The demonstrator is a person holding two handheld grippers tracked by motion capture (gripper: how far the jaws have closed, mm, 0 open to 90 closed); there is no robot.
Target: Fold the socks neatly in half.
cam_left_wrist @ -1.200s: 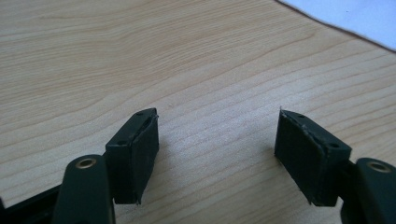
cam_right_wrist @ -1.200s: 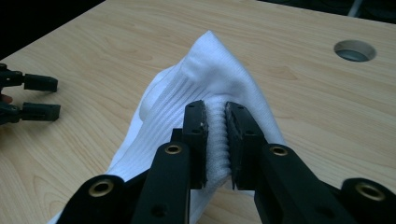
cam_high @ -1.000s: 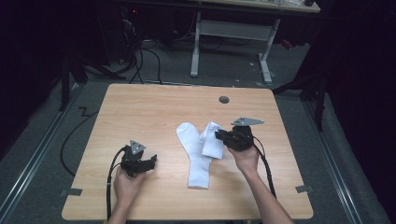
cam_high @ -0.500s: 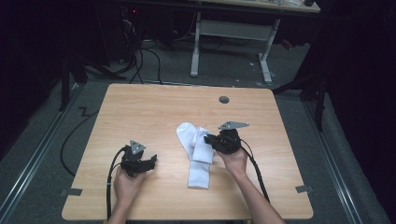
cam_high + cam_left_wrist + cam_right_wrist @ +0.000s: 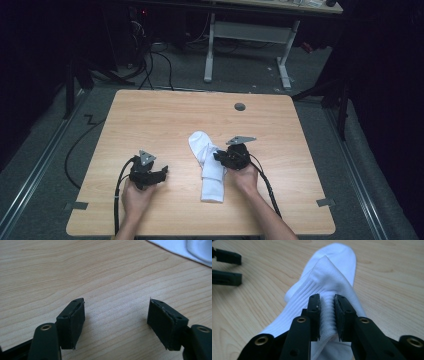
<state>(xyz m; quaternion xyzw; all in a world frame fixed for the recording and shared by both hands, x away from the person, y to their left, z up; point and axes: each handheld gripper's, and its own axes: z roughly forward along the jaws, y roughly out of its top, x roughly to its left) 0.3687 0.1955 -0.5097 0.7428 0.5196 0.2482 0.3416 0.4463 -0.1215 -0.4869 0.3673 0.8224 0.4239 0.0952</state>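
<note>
We saw one white sock [image 5: 210,167] just right of the centre of the table [image 5: 165,115], folded over on itself. Our right gripper [image 5: 327,315] was pinching a ribbed fold of the sock, and its jaws had just been easing apart with the cloth between them. Our left gripper [image 5: 116,317] sat at the lower left of the high view with jaws spread and nothing between them, over bare wood. We judged the sock light, soft and limp, so it would sag and unfold if lifted. The thicker ribbed cuff looked like the best place to grip. We counted one sock and two grippers.
</note>
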